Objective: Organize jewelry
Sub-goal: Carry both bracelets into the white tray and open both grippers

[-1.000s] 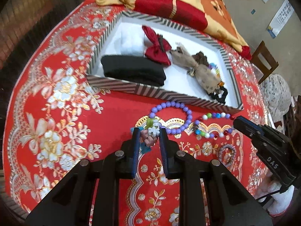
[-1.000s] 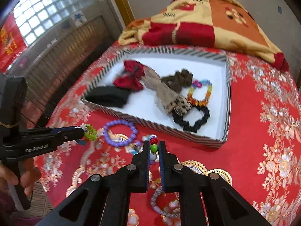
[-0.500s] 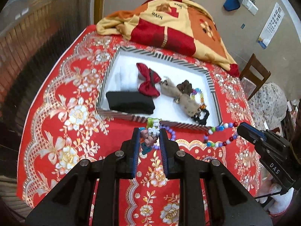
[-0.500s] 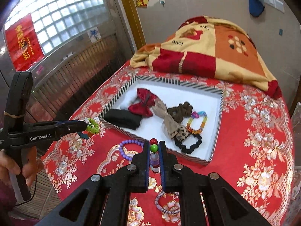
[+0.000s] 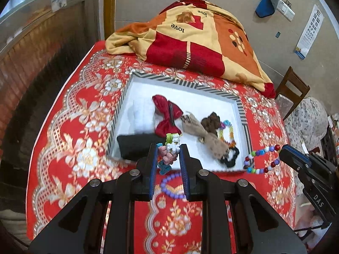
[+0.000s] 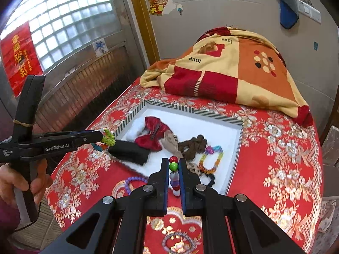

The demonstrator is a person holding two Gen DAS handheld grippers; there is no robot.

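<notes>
Ahead of both sets of fingers I see the counter [image 5: 63, 127] under its red flowered cloth, a folded blanket [image 5: 190, 36] at its far end. Between blanket and fingers lies the striped tray [image 5: 184, 80] holding a red bow [image 5: 167, 116] and black pouch [image 5: 135, 146]. My left gripper [image 5: 168, 158] is clenched on a bracelet of chunky pastel pieces [image 5: 169, 150], held above the tray's near edge. My right gripper [image 6: 173, 173] pinches a string of colored beads [image 6: 173, 165], dangling. A purple bead bracelet [image 6: 133, 182] lies on the cloth just left of the right fingers.
</notes>
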